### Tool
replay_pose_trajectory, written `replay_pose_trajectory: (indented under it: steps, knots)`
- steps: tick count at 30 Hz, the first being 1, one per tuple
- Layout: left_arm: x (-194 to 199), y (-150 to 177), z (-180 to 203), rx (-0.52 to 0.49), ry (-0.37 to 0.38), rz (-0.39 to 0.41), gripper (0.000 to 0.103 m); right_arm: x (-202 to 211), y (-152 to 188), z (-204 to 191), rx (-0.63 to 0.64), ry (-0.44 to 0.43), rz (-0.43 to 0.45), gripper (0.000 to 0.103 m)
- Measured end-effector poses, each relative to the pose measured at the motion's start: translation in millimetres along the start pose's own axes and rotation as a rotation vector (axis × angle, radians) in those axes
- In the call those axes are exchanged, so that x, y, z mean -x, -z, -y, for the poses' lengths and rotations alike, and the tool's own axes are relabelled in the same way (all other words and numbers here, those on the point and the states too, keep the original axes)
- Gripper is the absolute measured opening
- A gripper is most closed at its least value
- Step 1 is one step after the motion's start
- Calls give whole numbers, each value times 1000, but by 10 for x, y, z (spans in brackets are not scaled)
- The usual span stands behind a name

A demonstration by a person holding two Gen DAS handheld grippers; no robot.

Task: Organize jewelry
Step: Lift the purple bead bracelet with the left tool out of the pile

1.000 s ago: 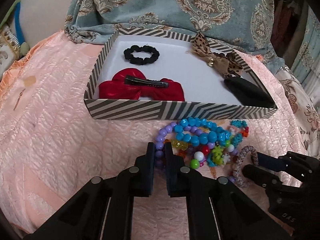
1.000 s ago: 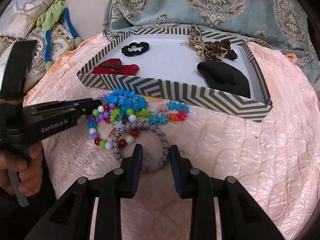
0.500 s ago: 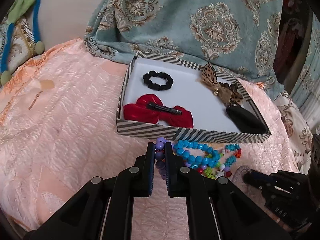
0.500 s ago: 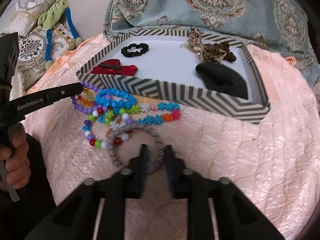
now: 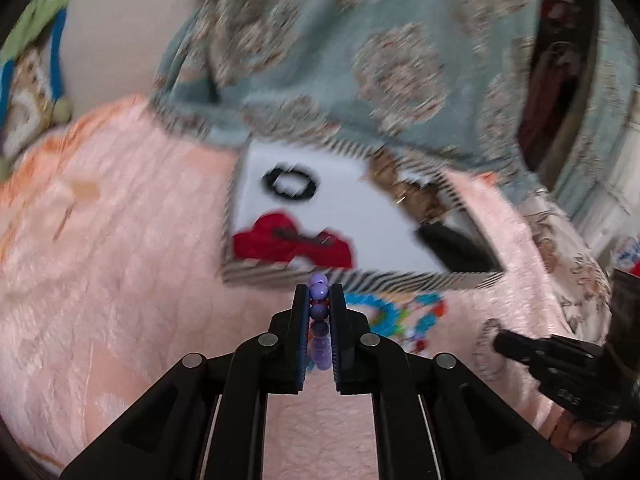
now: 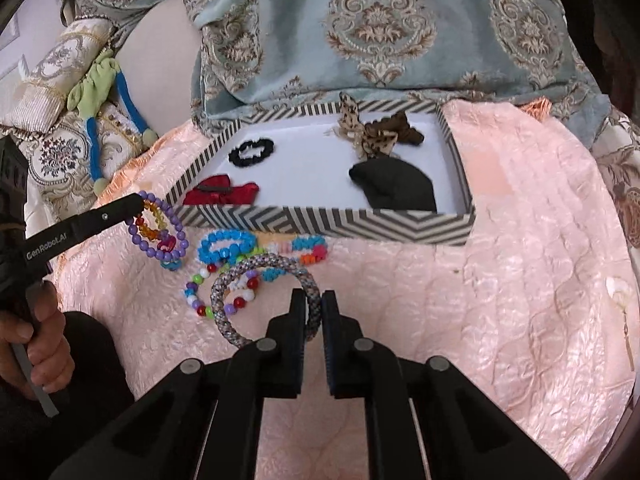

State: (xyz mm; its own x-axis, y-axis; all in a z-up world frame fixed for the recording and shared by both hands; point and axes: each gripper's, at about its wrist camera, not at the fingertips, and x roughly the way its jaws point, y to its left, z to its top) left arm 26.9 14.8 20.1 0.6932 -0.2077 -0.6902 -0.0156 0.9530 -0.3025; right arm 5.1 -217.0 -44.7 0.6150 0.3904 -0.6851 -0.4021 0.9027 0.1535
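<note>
My left gripper [image 5: 319, 292] is shut on a purple bead bracelet [image 5: 319, 290] and holds it lifted in front of the striped box [image 5: 360, 278]. In the right wrist view the left gripper [image 6: 138, 204] carries the purple bracelet [image 6: 160, 236] with amber beads hanging in the air. My right gripper [image 6: 314, 298] is shut on a grey braided bangle [image 6: 240, 280], tilted up off the cloth. A blue bead bracelet [image 6: 226, 246] and other coloured bracelets [image 6: 308, 250] lie before the box [image 6: 320, 222].
The box holds a black scrunchie [image 6: 252, 152], a red bow clip [image 6: 220, 194], a leopard bow [image 6: 372, 134] and a black pouch [image 6: 394, 188]. A pink quilted cloth [image 6: 500, 280] covers the surface. A teal patterned fabric [image 6: 380, 28] hangs behind.
My left gripper has lifted the purple bracelet off the pile and raised it. My right gripper has closed on the grey bangle and tilted it up.
</note>
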Motion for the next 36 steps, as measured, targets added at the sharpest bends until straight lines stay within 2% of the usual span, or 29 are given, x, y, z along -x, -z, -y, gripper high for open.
replay_pose_trajectory:
  steps: [1,2,3,4,7,11,13,22,25,27,28,32,36]
  knots:
    - [-10,2,-30,22,18,-13,0,-3,8,-1,-2,1,-1,8]
    - [20,1,-47,42,68,-16,0,-2,4,6,-7,-2,0,8]
    - [97,-14,-25,41,134,-1,0,6,12,9,-10,-4,2,8]
    - [173,-23,22,16,149,21,0,10,11,12,-12,-6,4,8]
    - [232,-16,112,-57,128,45,0,7,5,19,-18,-13,2,8]
    - [-76,49,1,-22,23,-71,0,-34,-3,5,-14,-15,-12,8]
    - [-149,71,-27,-7,13,-110,0,-32,2,-6,-8,-14,-13,8]
    - [-78,115,-36,-20,7,-77,0,-20,5,23,-15,-8,-11,8]
    - [-22,79,-125,9,-47,-43,0,-13,3,24,-19,-7,-10,8]
    - [7,69,-217,35,-137,-24,0,-11,5,25,-21,-9,-8,8]
    - [8,68,-248,44,-160,-25,0,-12,7,20,-20,-9,-9,8]
    - [-75,111,-306,68,-102,-94,0,-23,5,-26,-5,-21,-14,8]
    - [-133,190,-118,-6,-86,-121,0,-17,4,-51,2,-28,-12,8]
